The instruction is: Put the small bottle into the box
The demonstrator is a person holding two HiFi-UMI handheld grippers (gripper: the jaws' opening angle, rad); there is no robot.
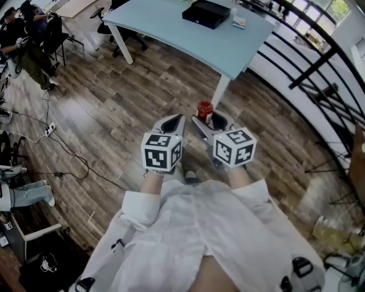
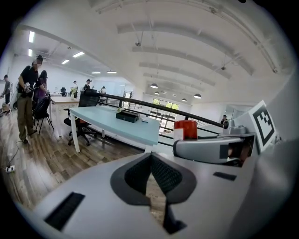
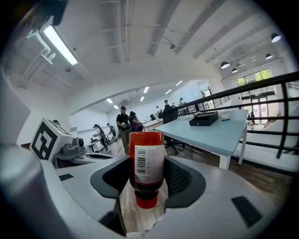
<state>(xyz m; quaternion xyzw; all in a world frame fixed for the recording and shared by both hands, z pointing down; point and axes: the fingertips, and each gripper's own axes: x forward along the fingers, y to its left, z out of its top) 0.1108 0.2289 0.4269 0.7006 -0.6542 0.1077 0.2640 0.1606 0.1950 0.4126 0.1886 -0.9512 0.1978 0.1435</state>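
Note:
A small red bottle (image 1: 205, 110) with a white label (image 3: 148, 163) is clamped between the pads of my right gripper (image 3: 146, 173), its red cap pointing back toward the camera. Both grippers are held in front of the person's body above a wooden floor. My left gripper (image 1: 176, 120) is just left of the right gripper (image 1: 209, 120); its jaws (image 2: 150, 158) are shut with nothing between them. The black box (image 1: 206, 13) lies on a light blue table (image 1: 188, 40) some way ahead. It also shows in the left gripper view (image 2: 127, 116) and the right gripper view (image 3: 204, 119).
A black railing (image 1: 319, 63) runs along the right. A small flat item (image 1: 239, 23) lies next to the box. Office chairs (image 1: 111, 23) stand behind the table. People (image 1: 25, 40) stand and sit at the far left. Cables and a power strip (image 1: 49, 130) lie on the floor.

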